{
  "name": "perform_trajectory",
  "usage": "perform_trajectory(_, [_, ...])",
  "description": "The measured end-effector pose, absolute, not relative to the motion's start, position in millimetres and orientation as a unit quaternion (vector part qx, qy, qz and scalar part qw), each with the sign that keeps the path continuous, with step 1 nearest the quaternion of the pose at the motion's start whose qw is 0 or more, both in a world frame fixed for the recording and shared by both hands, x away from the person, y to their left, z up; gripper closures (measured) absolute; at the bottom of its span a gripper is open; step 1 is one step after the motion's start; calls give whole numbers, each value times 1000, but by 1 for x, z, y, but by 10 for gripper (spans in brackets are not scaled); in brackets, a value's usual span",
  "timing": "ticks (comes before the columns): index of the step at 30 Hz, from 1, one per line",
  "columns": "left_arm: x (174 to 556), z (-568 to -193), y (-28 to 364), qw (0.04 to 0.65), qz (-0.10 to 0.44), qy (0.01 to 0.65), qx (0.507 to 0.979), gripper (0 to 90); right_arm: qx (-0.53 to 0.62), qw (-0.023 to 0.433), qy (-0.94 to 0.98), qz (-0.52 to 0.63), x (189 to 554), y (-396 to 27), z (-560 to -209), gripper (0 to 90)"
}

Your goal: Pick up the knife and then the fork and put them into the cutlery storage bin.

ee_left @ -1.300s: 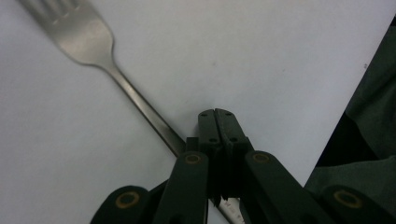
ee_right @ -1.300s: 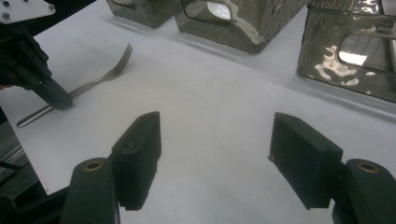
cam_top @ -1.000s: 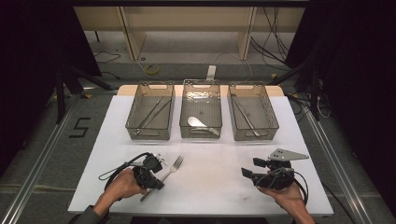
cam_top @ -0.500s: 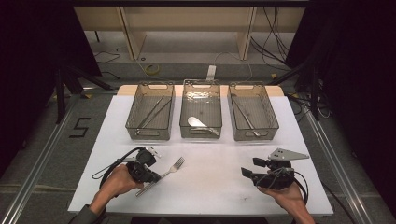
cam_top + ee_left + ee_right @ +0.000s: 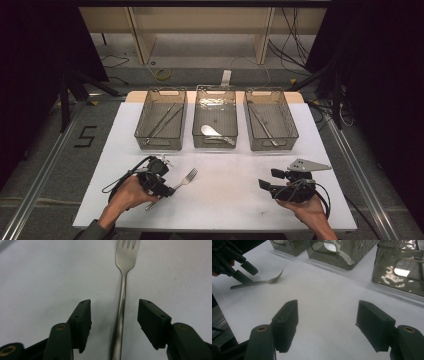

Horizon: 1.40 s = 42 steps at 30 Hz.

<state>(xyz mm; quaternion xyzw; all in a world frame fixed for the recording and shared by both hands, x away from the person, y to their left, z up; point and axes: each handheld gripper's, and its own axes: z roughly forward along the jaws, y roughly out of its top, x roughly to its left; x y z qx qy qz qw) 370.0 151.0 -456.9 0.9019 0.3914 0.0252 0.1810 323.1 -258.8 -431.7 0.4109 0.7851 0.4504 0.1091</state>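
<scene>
**Here the fork lies free between the left jaws**

Now the left gripper (image 5: 167,189) has just been opening its jaws; the fork (image 5: 122,297) lies flat on the white table (image 5: 225,200) between them, and neither pad touches it. The right gripper (image 5: 265,185) rests well apart, jaws spread wide over bare table.

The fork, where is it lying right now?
In the high view the fork lies flat on the white table, front left, its handle between the left gripper's open jaws, short of the three bins.
</scene>
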Motion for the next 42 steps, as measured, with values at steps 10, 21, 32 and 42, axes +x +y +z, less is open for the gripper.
perform_trajectory(10, [369, -463, 139, 151, 28, 376, 914, 636, 411, 109, 785, 450, 323, -259, -432, 348])
perform_trajectory(21, [366, -464, 136, 153, 42, 364, 918, 801, 412, 111, 785, 450, 323, -259, -431, 352])
perform_trajectory(32, [365, -461, 136, 183, 37, 345, 920, 836, 412, 112, 784, 451, 323, -260, -431, 355])
perform_trajectory(42, [364, -449, 134, 216, 24, 342, 914, 837, 408, 111, 783, 457, 323, -258, -430, 357])
